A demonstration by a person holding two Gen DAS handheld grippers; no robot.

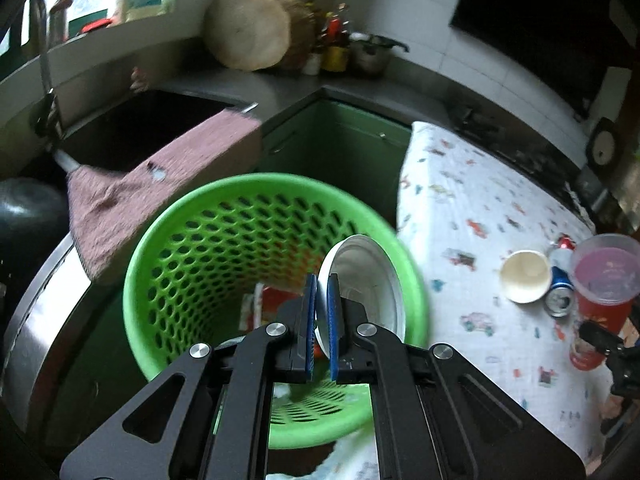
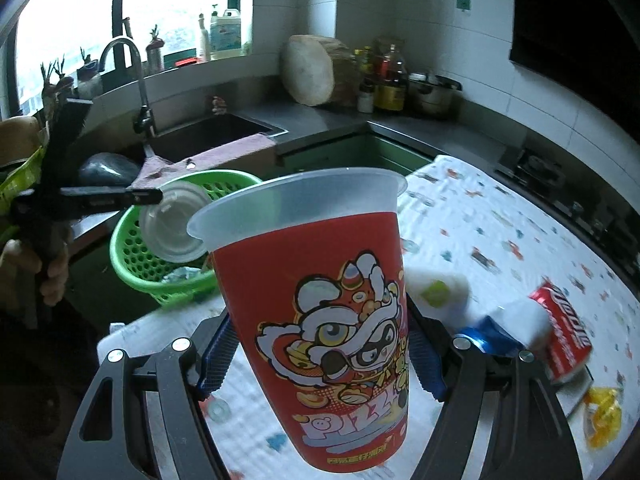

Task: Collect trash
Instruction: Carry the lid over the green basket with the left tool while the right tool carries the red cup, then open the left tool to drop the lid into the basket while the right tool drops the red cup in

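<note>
My left gripper (image 1: 322,312) is clamped on a white lid's (image 1: 366,280) rim, holding it over the green basket (image 1: 224,240). My right gripper (image 2: 320,360) grasps the red cup (image 2: 320,300) above the patterned tablecloth (image 2: 500,232).

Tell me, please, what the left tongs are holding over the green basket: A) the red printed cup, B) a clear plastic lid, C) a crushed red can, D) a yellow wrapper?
B: the left tongs are shut on the rim of a clear plastic lid, which hangs over the green basket, while the red cup sits in the right tongs.
</note>
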